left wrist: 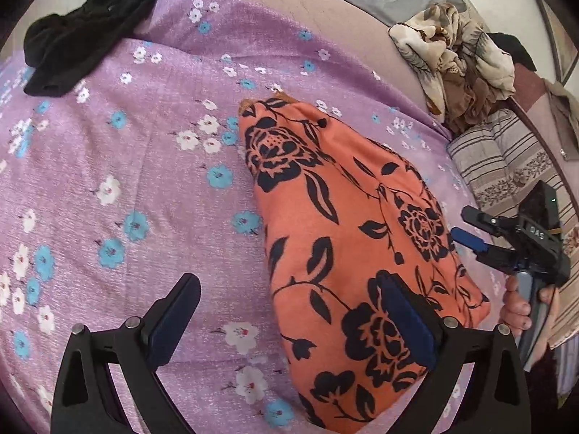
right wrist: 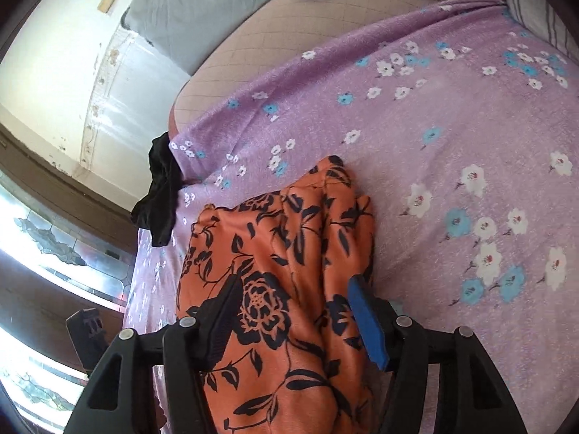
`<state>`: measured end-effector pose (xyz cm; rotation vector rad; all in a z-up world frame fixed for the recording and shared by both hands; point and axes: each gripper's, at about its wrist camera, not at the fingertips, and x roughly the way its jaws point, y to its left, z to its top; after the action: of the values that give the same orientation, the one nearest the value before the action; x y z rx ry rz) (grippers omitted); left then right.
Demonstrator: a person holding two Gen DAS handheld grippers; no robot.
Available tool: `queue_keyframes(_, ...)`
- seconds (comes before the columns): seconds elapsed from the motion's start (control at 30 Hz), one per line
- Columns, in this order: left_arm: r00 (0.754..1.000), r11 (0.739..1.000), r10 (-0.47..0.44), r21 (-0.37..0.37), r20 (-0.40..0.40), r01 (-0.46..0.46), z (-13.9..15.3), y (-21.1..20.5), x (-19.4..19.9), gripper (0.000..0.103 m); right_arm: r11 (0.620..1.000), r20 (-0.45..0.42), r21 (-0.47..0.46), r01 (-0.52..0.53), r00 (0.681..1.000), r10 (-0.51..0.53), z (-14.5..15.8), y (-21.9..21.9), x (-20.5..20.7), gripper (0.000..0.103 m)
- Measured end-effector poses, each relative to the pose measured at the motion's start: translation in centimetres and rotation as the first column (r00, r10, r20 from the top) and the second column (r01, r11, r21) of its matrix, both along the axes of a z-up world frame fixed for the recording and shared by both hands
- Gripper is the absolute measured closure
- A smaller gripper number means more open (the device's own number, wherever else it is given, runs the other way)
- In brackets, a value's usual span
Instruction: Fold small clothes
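Your orange floral garment (left wrist: 347, 238) is running past the bottom edge; the right gripper (right wrist: 295, 311) is covering its lower folds.

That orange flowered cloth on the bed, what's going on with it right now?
A person is folding clothes with a handheld claw in each hand. The orange flowered garment lies in a long, partly folded shape on the purple floral bedsheet. The left claw is open, one finger over the garment's near end. The right claw is open too, straddling the cloth without pinching it. A black garment sits at the sheet's far edge, and crumpled beige fabric is heaped off to the side.
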<state>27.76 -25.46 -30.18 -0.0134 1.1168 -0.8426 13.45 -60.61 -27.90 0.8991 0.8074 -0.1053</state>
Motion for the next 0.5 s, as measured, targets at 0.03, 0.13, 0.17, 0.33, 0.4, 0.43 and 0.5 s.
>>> queue_keyframes(0.03,1.000,1.000,-0.009,-0.004,-0.023,0.009,-0.2,-0.1,0.0,0.002,1.000,-0.017,0.012,0.000,1.000,0.001,-0.3,-0.4,-0.1,0.038)
queue_keyframes(0.13,0.995,1.000,-0.020,-0.012,-0.098,0.019,-1.4,-0.2,0.2,0.002,0.998,-0.043,0.053,-0.017,0.999,0.020,-1.3,-1.0,-0.3,0.037)
queue_keyframes(0.17,0.992,1.000,-0.018,-0.017,-0.124,0.016,-1.7,-0.2,0.3,0.002,0.997,-0.050,0.078,-0.029,0.998,0.033,-1.8,-1.1,-0.3,0.036)
queue_keyframes(0.33,0.987,0.997,-0.037,-0.077,-0.158,0.025,-1.9,-0.3,0.2,0.003,0.981,-0.055,0.186,-0.052,0.996,0.063,-4.9,-1.2,0.2,0.035)
queue_keyframes(0.4,0.985,0.995,-0.052,-0.093,-0.165,0.037,-2.0,-0.6,0.0,0.003,0.975,-0.010,0.218,-0.053,0.998,0.057,-5.2,-1.3,0.0,0.032)
queue_keyframes(0.43,0.985,0.994,-0.061,-0.096,-0.162,0.046,-2.1,-0.9,-0.2,0.003,0.970,0.009,0.234,-0.059,0.998,0.058,-5.3,-1.3,0.0,0.029)
queue_keyframes(0.5,0.986,0.994,-0.075,-0.095,-0.148,0.062,-2.1,-1.4,-0.6,0.003,0.966,0.039,0.247,-0.081,0.997,0.073,-5.5,-0.8,0.4,0.028)
